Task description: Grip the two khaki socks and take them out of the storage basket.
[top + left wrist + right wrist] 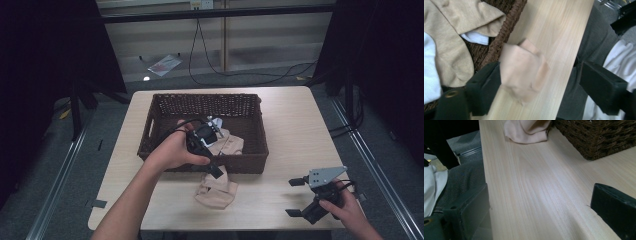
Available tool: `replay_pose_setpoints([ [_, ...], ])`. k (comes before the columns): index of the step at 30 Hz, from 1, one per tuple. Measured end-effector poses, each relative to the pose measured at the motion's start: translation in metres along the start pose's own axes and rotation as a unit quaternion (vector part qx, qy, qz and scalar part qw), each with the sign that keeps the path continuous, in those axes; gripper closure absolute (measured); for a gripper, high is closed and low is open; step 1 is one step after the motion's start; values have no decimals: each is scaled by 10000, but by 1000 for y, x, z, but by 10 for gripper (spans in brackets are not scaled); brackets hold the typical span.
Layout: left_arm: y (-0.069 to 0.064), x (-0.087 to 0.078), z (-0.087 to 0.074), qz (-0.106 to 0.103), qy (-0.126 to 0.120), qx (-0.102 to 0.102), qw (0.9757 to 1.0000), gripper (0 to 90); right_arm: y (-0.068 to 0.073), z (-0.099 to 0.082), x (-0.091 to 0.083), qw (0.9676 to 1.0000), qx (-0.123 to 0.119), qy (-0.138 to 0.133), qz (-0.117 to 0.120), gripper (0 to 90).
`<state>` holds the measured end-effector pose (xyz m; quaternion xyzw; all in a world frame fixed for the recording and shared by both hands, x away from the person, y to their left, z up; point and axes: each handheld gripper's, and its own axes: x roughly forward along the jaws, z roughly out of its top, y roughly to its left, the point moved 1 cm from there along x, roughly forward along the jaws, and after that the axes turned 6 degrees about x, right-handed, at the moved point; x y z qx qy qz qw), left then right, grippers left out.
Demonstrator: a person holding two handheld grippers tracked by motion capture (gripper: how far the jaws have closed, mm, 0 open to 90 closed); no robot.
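Observation:
A beige sock (216, 189) lies crumpled on the wooden table (295, 135), just in front of the brown wicker basket (205, 97). My left gripper (212, 165) hangs over the basket's front rim, pointing down at that sock. In the left gripper view the sock (521, 72) is blurred between the widely parted jaws of the left gripper (541, 87), close to one jaw, and is not pinched. Another beige sock (229, 142) and a white cloth (476, 37) lie inside the basket. My right gripper (297, 197) rests open near the table's front right corner, with nothing in it.
The basket's woven wall (599, 137) stands to the far right in the right gripper view, with the beige sock (527, 131) beside it. Bare tabletop (536, 190) stretches ahead of the right gripper (541, 212). Cables (200, 55) trail on the floor behind the table.

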<state>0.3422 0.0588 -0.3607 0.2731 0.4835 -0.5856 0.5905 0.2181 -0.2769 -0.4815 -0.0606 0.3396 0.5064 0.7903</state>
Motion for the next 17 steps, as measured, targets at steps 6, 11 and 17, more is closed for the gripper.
replay_pose_setpoints([
  [6,-1,5,-7,157,-183,82,9997,110,0,0,0,10000,0,-1,-3,15],
  [11,-6,11,-13,197,-281,75,9994,110,0,0,0,10000,11,14,-3,15],
  [17,-9,16,-17,239,-327,147,9991,107,0,0,0,10000,8,12,-2,15],
])
